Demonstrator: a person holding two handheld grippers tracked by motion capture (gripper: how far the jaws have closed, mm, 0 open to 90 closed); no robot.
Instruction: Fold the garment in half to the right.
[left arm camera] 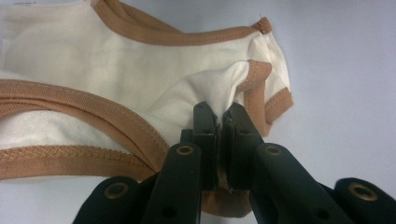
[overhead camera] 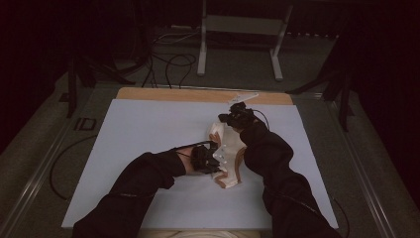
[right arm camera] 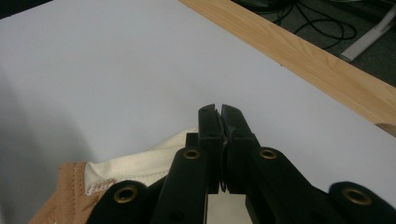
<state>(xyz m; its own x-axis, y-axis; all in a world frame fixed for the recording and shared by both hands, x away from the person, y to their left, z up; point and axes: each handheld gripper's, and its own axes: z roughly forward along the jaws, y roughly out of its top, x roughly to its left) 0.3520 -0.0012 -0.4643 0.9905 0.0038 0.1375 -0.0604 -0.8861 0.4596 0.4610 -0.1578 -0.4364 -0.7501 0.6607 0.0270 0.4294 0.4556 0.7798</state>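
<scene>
Cream cotton is bunching up between the fingers (left arm camera: 205, 122) of your left gripper (left arm camera: 218, 116), which are pressing together on a small peak of the garment (left arm camera: 116, 79), just beside a folded piece of its tan binding. Your right gripper (right arm camera: 219, 114) is sitting at the garment's far end with its fingers (right arm camera: 236, 126) drawn almost together; cream cloth is lying directly beneath them, but you cannot tell from that gripper's view whether any of it is actually caught between them.

From above, the garment is lying crumpled near the middle of the pale counter (overhead camera: 148, 129), stretching from your left gripper (overhead camera: 214, 164) on the near side toward your right gripper (overhead camera: 229, 118) farther off.

Judging by how it is drooping and creasing, the piece is handling as light, limp and fully soft, so it will likely sag wherever you are not supporting it. The ribbed tan binding looks thicker and firmer than the cream panel, with visible stitching along it, and is probably the safer place to grip, since a pinch of thin cloth alone may slide out. The counter's covering is looking smooth and matte, with a strip of light wood (right arm camera: 327, 70) running along its far edge.
</scene>
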